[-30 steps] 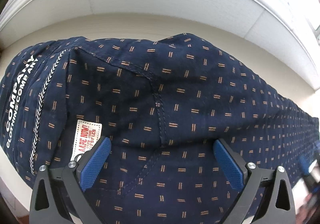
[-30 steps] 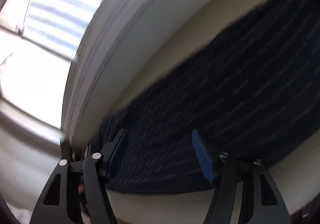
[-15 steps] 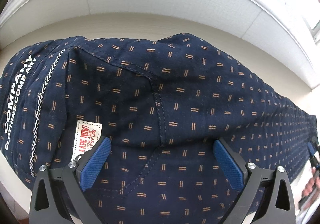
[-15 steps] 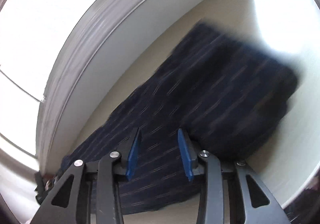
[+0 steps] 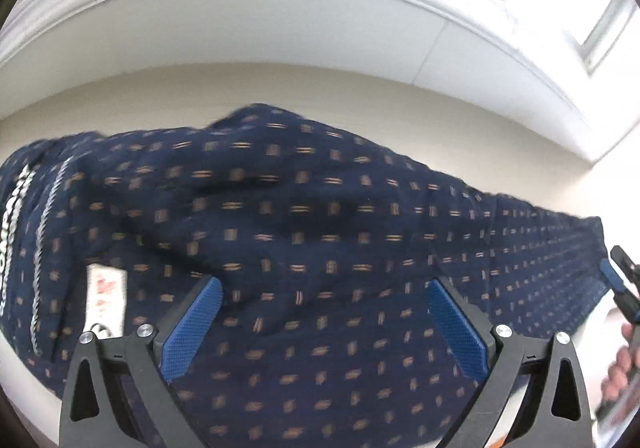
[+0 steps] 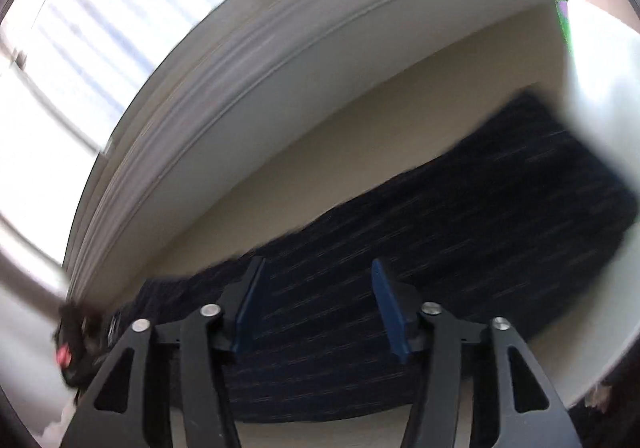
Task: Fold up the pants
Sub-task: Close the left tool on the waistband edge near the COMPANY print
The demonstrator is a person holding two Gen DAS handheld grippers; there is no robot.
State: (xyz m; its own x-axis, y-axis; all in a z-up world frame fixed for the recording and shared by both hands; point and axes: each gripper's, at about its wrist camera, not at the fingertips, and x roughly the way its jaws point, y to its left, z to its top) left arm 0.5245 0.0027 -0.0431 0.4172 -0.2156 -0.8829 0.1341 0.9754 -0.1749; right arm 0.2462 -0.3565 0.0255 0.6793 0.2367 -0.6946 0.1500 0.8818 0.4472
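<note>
Navy pants [image 5: 320,216] with small orange dashes lie lengthwise on a cream tabletop [image 5: 360,88]. A white label [image 5: 106,300] and the printed waistband sit at the left end. My left gripper [image 5: 322,288] hovers open over the seat area, with cloth below its wide-set blue pads but not pinched. In the right wrist view the pants [image 6: 460,228] are a blurred dark strip. My right gripper [image 6: 316,272] is above the leg end, its jaws opening, with nothing pressed between the pads. It also shows at the right edge of the left view as the right gripper [image 5: 618,280], held by a hand [image 5: 620,360].
A white moulded wall ledge [image 5: 280,20] runs along the table's far side, with a bright window [image 6: 80,48] above it. The tabletop's near strip [image 6: 320,432] shows below the pants. A dark blurred object with a red spot [image 6: 72,348] sits at the left.
The left view has shifted and blurred, and the pants now sit lower in it. The right gripper's jaws narrowed half a second ago and are now wider; it swung and rose over the leg end.
</note>
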